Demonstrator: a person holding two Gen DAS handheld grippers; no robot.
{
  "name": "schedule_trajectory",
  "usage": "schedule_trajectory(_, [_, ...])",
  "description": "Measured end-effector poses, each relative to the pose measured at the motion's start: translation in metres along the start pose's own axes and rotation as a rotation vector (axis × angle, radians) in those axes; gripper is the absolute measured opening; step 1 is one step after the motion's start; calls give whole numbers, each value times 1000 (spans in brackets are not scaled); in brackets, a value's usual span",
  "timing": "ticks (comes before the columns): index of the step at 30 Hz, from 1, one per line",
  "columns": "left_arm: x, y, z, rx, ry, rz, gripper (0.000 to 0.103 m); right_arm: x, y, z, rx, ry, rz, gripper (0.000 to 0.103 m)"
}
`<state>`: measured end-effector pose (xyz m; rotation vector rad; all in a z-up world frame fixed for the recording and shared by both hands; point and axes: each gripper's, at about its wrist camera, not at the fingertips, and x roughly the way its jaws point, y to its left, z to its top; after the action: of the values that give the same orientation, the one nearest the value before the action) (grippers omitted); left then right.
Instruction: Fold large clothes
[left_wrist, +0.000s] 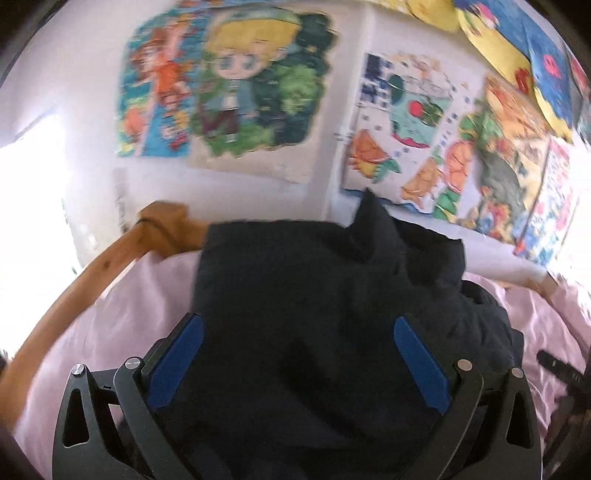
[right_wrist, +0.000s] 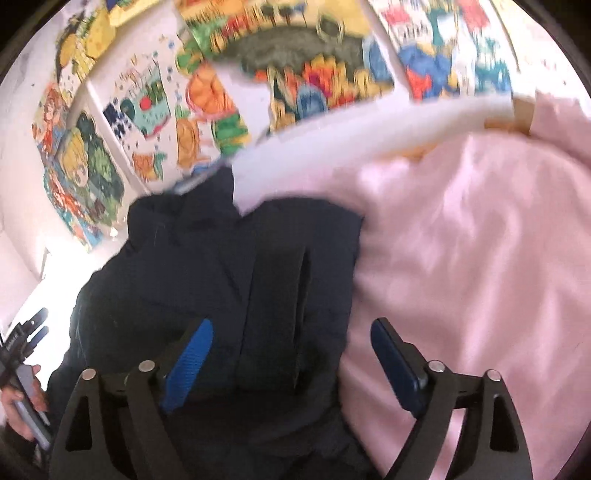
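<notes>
Left gripper (left_wrist: 299, 354): the two fingers stand wide apart, with flat blue pads (left_wrist: 177, 360) on black angular arms; nothing is pressed between them, the dark cloth lies below and ahead.
Right gripper (right_wrist: 291, 354): the fingers are also spread wide and hold nothing; the left pad (right_wrist: 190, 363) is bright blue with a fine ribbed texture, the other pad looks darker in shadow.
Garment (left_wrist: 317, 295): a large piece of clothing in very dark navy, matte woven fabric, lying on the bed in a roughly rectangular bundle with soft folds; one corner stands up in a point at the far edge near the wall.
Garment in the right view (right_wrist: 221, 266): a flat band-like panel with a long narrow slit runs along it, just ahead of the fingers.
Bed sheet (right_wrist: 461, 258): pale pink, smooth, with many shallow wrinkles; it carries the garment.
Bed frame (left_wrist: 96, 273): light wood, a rounded rail that curves to a square post at the corner.
Wall (left_wrist: 74, 74): white, covered with colourful paper drawings (left_wrist: 229, 85) of cartoon figures, fish and fruit; the edges are blurred.
Hand (right_wrist: 22, 402): at the left edge of the right view, it holds the handle of the other gripper.
</notes>
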<state>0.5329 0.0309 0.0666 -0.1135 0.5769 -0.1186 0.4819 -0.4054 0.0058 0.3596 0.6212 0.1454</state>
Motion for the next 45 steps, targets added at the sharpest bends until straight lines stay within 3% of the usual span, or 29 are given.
schedule_trajectory(4, [42,-9,44,47,53,-68,102,19,23,42,-48,29,26,96])
schedule_trajectory(10, [110,-8,101,-71,78,-207,102,84,75,95,-60,101,105,96])
schedule_trajectory(16, [165,-23,119,-66,157,-197,100,140,104,123,-39,88,90,96])
schedule_trajectory(19, [182,-27,113,-58,152,-161,99,160,104,132,2,71,53,81])
schedule_trajectory(21, [189,-23,112,-85,136,-163,90,171,104,138,21,67,33,77])
schedule_trajectory(23, [196,-17,112,-126,157,-165,58,185,104,141,49,90,14,76])
schedule_trajectory(24, [200,-15,113,-142,176,-175,52,191,103,140,60,94,13,72])
schedule_trajectory(26, [205,-13,113,-155,197,-203,30,197,105,137,57,108,9,43])
schedule_trajectory(28, [205,-14,112,-142,201,-226,7,195,107,133,45,106,7,29])
schedule_trajectory(30, [196,-16,110,-123,175,-205,6,178,114,131,5,58,23,25])
schedule_trajectory(36, [144,-6,108,-136,85,-265,4,116,129,125,-119,-31,63,21])
schedule_trajectory(45, [33,-15,79,-70,-8,-303,3,34,147,83,-279,-123,62,17])
